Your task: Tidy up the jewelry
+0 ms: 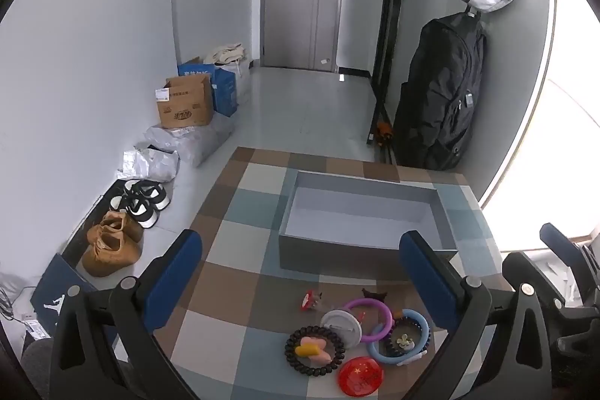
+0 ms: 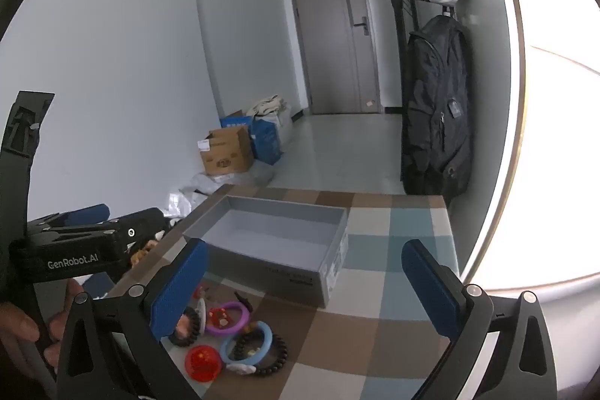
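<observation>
Both grippers hang wide apart and empty above a checked table (image 1: pixel 225 242). The left gripper (image 1: pixel 300 272) frames a cluster of jewelry (image 1: pixel 352 340) near the table's front edge; bare cloth lies left of it. The right gripper (image 2: pixel 305 283) faces the open grey box (image 2: pixel 270 231) just beyond the pile, its left finger (image 2: pixel 180 287) hiding some pieces. Smaller trinkets are hard to make out.

Grey box (image 1: pixel 360 250), brown-blue checked tablecloth (image 1: pixel 240 250)
</observation>
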`<action>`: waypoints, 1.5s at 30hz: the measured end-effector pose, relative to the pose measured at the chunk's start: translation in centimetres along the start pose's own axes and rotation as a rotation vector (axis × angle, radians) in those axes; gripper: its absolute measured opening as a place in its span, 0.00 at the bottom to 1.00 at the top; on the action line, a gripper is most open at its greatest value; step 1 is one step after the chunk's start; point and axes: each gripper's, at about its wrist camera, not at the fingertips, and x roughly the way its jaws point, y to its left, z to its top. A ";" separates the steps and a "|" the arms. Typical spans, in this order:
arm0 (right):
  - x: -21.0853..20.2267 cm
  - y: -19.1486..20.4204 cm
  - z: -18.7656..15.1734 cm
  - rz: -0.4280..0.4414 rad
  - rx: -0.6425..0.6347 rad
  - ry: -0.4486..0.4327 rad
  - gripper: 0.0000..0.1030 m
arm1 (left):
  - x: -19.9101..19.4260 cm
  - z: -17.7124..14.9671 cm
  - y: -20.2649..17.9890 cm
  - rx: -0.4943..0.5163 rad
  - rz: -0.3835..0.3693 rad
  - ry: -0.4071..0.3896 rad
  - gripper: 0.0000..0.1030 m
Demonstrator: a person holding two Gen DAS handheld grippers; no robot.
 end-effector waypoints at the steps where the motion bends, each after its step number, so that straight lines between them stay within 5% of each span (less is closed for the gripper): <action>1: 0.0 0.2 -0.1 -0.003 -0.004 -0.001 1.00 | 0.1 0.0 0.0 0.002 0.001 0.000 0.99; 45: 0.3 0.0 -0.6 -0.002 0.007 0.009 1.00 | 0.4 -0.9 -0.3 -0.013 -0.016 0.028 0.99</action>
